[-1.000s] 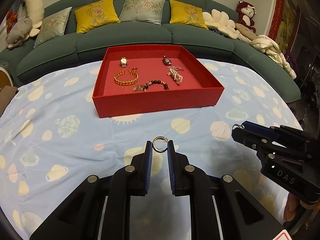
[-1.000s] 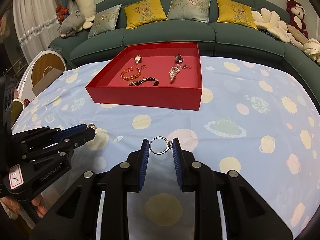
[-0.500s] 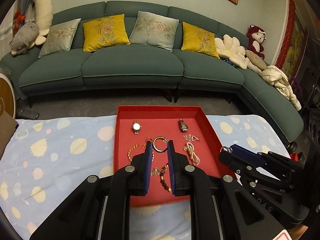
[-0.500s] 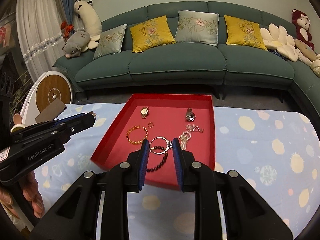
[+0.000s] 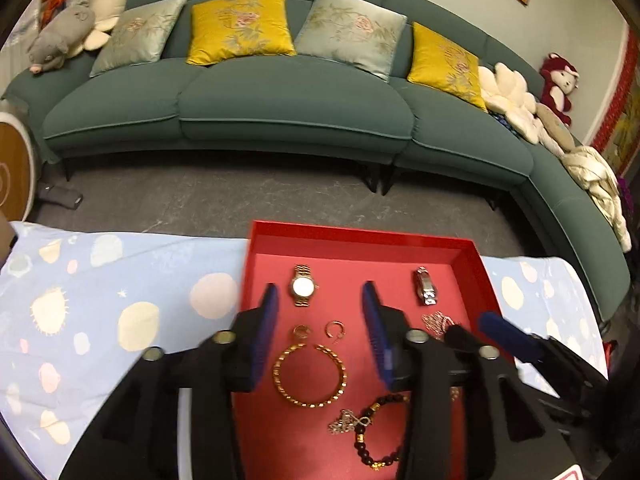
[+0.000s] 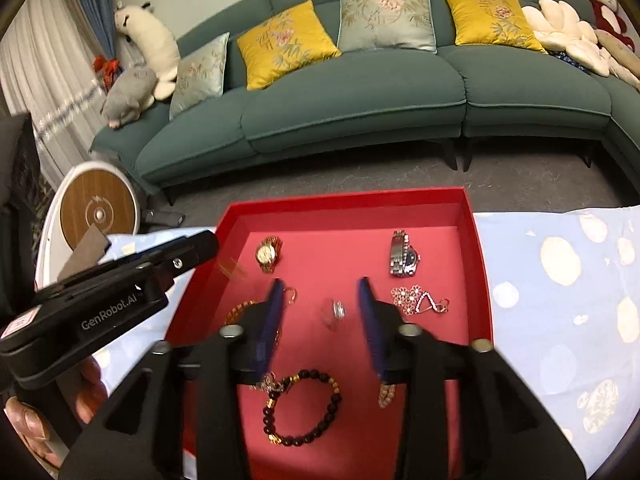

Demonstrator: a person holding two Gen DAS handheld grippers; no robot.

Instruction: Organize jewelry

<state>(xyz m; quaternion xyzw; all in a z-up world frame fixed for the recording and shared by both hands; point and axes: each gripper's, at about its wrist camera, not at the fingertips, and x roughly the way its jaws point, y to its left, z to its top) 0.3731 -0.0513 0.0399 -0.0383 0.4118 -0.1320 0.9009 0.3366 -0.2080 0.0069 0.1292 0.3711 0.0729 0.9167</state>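
In the right wrist view, the silver ring (image 6: 335,312) and a gold streak (image 6: 232,269) near the red tray's (image 6: 478,264) left wall are motion-blurred. The left gripper's finger (image 5: 420,364) hides part of the beaded bracelet (image 5: 378,432).

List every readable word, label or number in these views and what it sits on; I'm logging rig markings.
"GenRobot.AI": white print on the black body of the left tongs, seen from the right wrist.
White sticker with red marks at that body's rear: unreadable.
Dials of the gold wristwatch and silver wristwatch: too small.
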